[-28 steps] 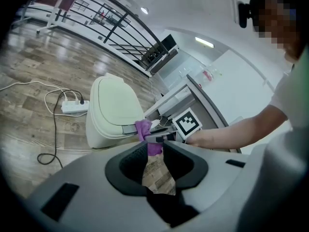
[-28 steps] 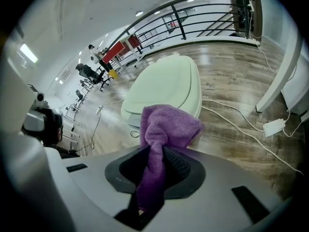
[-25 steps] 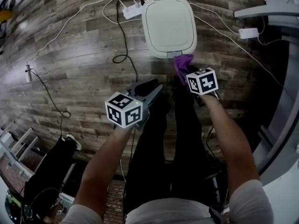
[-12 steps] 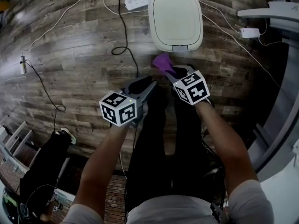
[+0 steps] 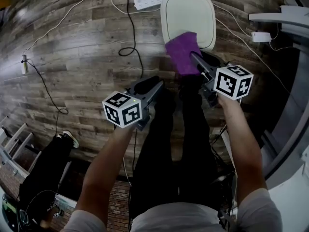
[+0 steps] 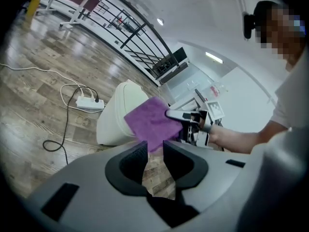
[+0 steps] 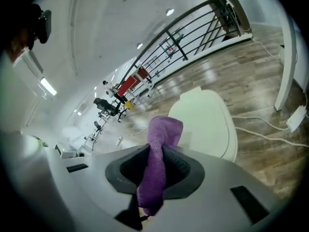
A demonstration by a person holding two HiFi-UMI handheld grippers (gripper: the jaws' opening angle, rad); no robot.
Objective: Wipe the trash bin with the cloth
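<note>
Floor: wood-grain planks, grey-brown and glossy. Only the head view shows the cables looped across it.

Trash bin: stands at 12 o'clock in the head view. It is cream-white smooth plastic with a rounded-square lid, which is closed. The head view shows the lid alone. The left gripper view adds the bin's bulging side wall. The right gripper view shows the lid's domed top against a black railing.

Right gripper: grey body, black ribbed pads. Its own view shows the jaws pinched onto the cloth, with the fabric bunched in a vertical fold between the pads.

Left gripper: sits at 8 o'clock from the cloth, well apart from it. Its own view shows a narrow gap between the jaws. Nothing is in the gap, and the floor planks show through it.

Cloth: purple with a soft nap. In the head view it overlaps the lid's 6 o'clock edge. Whether it touches the lid cannot be told. The left gripper view shows it spread as a flat square.

Power strip: white, at 9 o'clock from the bin.
</note>
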